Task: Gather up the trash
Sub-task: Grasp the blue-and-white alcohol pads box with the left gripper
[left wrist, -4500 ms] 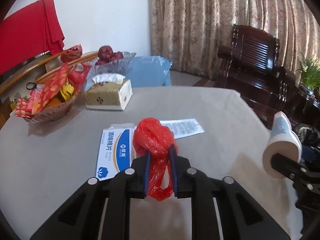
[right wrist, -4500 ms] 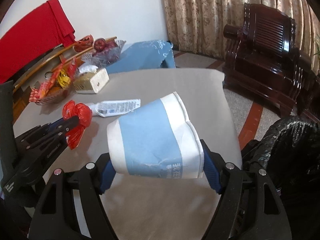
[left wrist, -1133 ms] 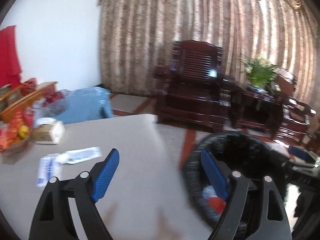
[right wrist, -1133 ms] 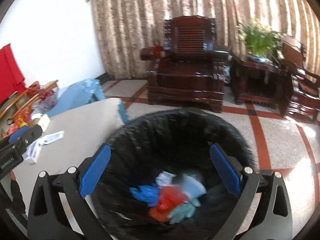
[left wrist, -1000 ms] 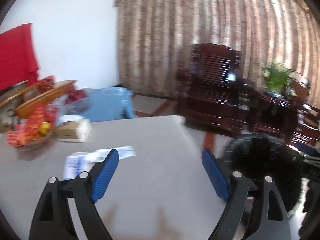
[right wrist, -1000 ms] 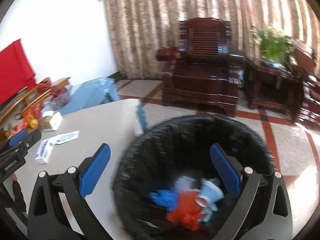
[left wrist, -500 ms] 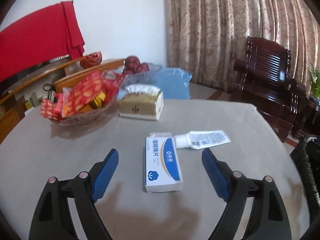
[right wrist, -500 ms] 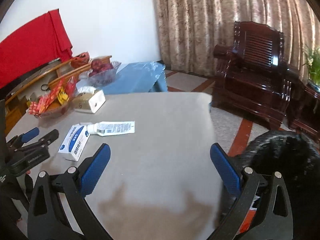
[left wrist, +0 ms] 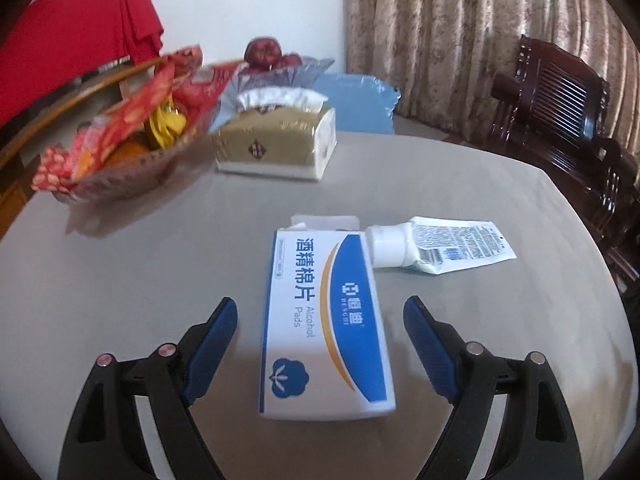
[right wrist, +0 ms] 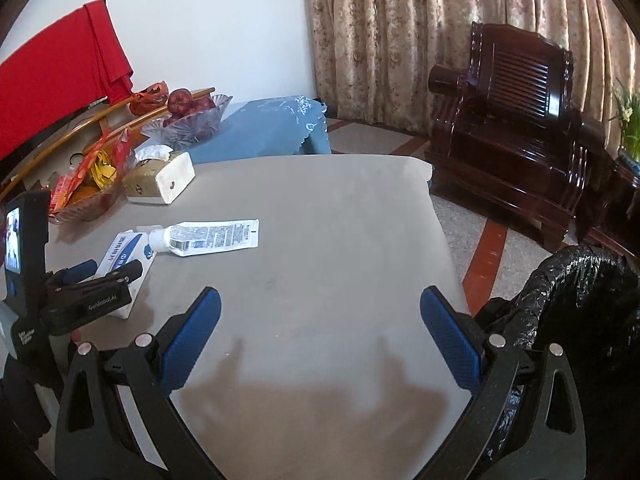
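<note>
Left gripper (left wrist: pixel 320 312) wide open, empty, straddling box (left wrist: pixel 325 324); tube (left wrist: pixel 440 245) touching box's far right corner. Right gripper (right wrist: pixel 320 304) wide open, empty, over table (right wrist: pixel 320 220).

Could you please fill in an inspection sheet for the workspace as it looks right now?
Surface: grey table, bare toward the right.
Job's things: alcohol pads box lying flat, squeezed tube beside it, cap touching the box; black-lined trash bin off the table's right edge.
Clutter: tissue box, snack basket, fruit bowl.
Grippers: left gripper open, straddling the box; right gripper open, empty.
Cables: nothing seen.
Surroundings: wooden armchair, curtains.
</note>
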The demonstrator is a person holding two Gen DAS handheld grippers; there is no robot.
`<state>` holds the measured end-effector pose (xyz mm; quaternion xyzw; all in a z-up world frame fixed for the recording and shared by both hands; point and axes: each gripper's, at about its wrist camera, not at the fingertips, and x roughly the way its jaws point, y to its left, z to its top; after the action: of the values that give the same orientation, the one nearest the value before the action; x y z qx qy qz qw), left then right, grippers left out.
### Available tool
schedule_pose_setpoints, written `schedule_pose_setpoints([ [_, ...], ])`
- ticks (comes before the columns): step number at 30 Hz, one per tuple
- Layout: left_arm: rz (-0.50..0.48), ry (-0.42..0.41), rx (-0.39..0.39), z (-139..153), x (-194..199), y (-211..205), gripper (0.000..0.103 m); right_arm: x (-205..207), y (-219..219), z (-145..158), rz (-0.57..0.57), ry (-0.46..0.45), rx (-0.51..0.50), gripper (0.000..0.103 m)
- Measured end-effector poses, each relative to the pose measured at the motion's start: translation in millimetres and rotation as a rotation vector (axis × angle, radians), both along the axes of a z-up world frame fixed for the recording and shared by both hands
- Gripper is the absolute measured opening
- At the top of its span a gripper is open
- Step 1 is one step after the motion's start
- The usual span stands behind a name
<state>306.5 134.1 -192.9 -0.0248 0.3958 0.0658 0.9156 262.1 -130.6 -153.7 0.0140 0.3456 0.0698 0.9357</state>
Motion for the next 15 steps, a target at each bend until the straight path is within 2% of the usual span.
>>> schedule_pose_setpoints([
  [5,-0.008,0.045,-0.021,-7,10,-1,0.081,6,2,0,-0.001,-0.005,-0.001,0.097],
  [6,-0.015,0.056,-0.023,-9,12,-2,0.077,6,2,0,-0.001,-0.004,0.001,0.097],
  [8,-0.024,0.076,-0.028,-12,14,-3,0.057,7,3,0,0.002,-0.004,0.000,0.097],
  [15,0.011,0.039,-0.053,-7,7,8,0.055,13,20,1,0.030,-0.002,-0.021,0.097],
])
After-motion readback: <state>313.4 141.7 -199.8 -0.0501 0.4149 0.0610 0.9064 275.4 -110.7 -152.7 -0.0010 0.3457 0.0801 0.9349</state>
